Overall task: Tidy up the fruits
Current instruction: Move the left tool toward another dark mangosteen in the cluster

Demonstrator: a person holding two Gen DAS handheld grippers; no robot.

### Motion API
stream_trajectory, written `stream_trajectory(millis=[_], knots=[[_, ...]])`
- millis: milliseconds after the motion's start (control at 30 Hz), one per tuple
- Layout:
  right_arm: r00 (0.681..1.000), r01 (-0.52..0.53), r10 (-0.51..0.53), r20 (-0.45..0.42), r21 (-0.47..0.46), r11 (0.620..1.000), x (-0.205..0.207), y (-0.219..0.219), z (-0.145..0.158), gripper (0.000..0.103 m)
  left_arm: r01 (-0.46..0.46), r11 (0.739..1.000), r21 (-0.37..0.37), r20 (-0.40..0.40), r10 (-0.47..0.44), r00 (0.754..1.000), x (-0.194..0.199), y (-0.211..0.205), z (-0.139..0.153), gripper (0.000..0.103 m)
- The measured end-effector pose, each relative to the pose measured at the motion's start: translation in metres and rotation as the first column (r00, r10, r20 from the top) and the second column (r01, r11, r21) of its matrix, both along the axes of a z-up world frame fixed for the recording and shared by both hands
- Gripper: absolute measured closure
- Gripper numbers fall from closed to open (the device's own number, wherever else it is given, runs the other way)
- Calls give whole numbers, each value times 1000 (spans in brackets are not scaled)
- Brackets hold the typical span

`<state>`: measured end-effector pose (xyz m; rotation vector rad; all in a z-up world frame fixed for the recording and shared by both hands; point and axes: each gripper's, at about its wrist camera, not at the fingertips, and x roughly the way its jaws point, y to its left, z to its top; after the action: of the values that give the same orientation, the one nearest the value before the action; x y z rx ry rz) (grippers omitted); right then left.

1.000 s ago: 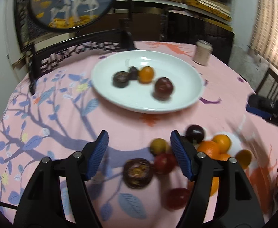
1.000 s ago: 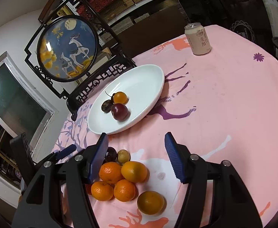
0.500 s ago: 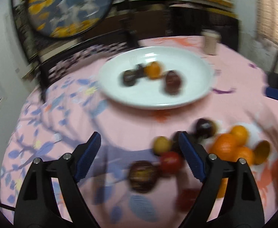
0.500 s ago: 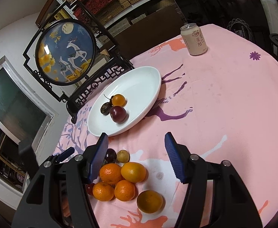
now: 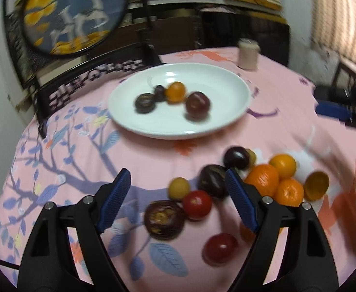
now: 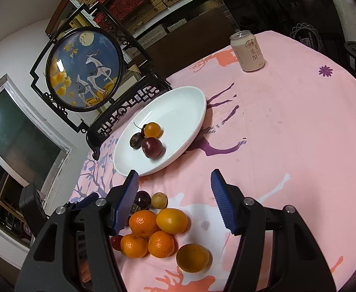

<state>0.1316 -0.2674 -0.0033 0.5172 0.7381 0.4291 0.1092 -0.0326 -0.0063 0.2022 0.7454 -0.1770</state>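
A white plate (image 5: 134, 119) (image 6: 192, 107) holds a small orange (image 5: 176, 91) (image 6: 152, 130), a dark red plum (image 5: 198, 103) (image 6: 152, 147) and dark passion fruits (image 5: 144, 103). Loose fruit lies on the pink cloth near me: oranges (image 5: 263, 178) (image 6: 142, 222), a red fruit (image 5: 197, 204), a dark passion fruit (image 5: 164, 219), a small yellow fruit (image 5: 179, 188) (image 6: 159, 200). My left gripper (image 5: 178, 204) is open above the red and yellow fruits. My right gripper (image 6: 174, 199) is open and empty above the oranges.
A beige drink can (image 6: 247, 51) (image 5: 247, 53) stands at the far side of the round table. A black carved stand with a round deer picture (image 6: 85, 69) (image 5: 73, 12) stands behind the plate. The right gripper's blue tip (image 5: 333, 110) shows at the left view's right edge.
My left gripper has opened wider and shifted left and back over the loose fruit. My right gripper has stayed open and drifted only slightly.
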Motion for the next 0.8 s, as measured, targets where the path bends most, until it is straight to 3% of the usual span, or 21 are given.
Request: stream_trajectory(millis=[133, 167, 267, 400, 500, 700, 800], knots=[[1000, -1, 1, -6, -1, 1000, 0, 1, -1, 41, 43, 993, 113, -11, -42, 999, 3, -18, -14, 22], [1000, -2, 2, -8, -1, 1000, 1, 1, -1, 41, 28, 992, 124, 3, -28, 1000, 5, -17, -13, 17], [1000, -3, 3, -12, 1, 1000, 1, 1, -2, 41, -52, 989, 138, 2, 52, 999, 15, 1, -13, 17], [1000, -5, 5, -17, 1, 1000, 2, 1, -3, 41, -138, 989, 46, -16, 138, 990, 18, 32, -5, 23], [1000, -10, 10, -17, -3, 1000, 2, 3, -3, 41, -108, 994, 14, -2, 108, 994, 15, 29, -1, 26], [1000, -10, 10, -16, -9, 1000, 2, 4, -4, 41, 0, 987, 163, 37, -6, 999, 12, -13, -12, 27], [1000, -10, 10, -18, -12, 1000, 2, 4, -4, 41, 27, 988, 149, 12, -29, 1000, 19, -16, -14, 27]])
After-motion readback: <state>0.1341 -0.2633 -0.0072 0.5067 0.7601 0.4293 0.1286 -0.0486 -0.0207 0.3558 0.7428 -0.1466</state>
